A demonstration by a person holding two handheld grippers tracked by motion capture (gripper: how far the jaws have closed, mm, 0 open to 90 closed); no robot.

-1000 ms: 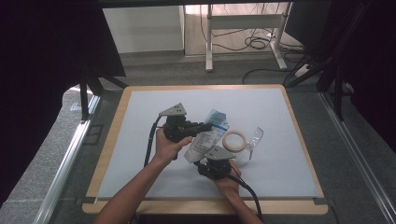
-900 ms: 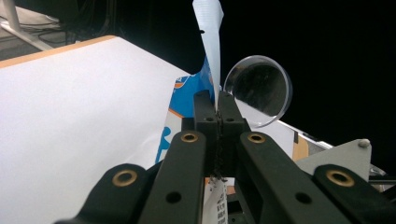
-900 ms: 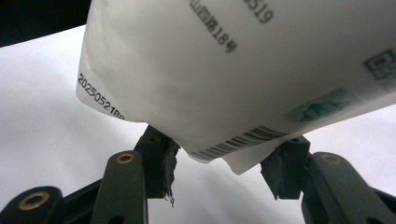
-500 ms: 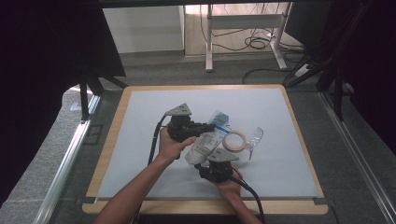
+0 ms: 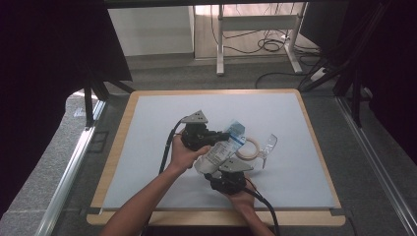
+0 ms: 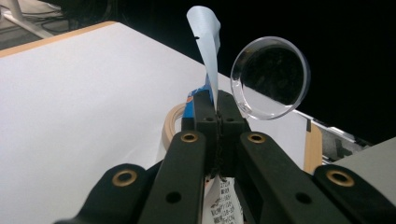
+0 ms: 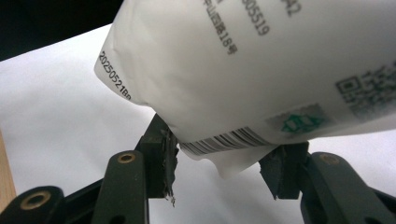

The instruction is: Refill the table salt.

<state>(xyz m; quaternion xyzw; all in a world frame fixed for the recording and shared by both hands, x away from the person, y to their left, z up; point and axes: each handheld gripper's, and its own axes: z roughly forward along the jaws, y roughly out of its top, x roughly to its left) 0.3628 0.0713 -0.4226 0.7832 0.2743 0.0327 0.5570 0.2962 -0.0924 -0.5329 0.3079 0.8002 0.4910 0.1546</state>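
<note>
Holding one white plastic pouch with a blue top and printed barcode [image 5: 223, 150] up off the pale grey tabletop [image 5: 147, 128], so both tongs are busy. The left tongs [image 6: 215, 112] are pinched fully together on the pouch's thin blue top flap, which sticks up between the pads. The right tongs [image 7: 219, 163] sit about half open around the pouch's bottom end, pads against its sides.

Just beyond the pouch lie one beige roll of tape [image 5: 248, 147] and one clear round plastic lid [image 5: 268, 145], right beside each other. That cluster sits a bit right of centre. Loads of bare surface to the left and toward the far wooden edge [image 5: 211, 92]; the near edge is close behind the hands.
</note>
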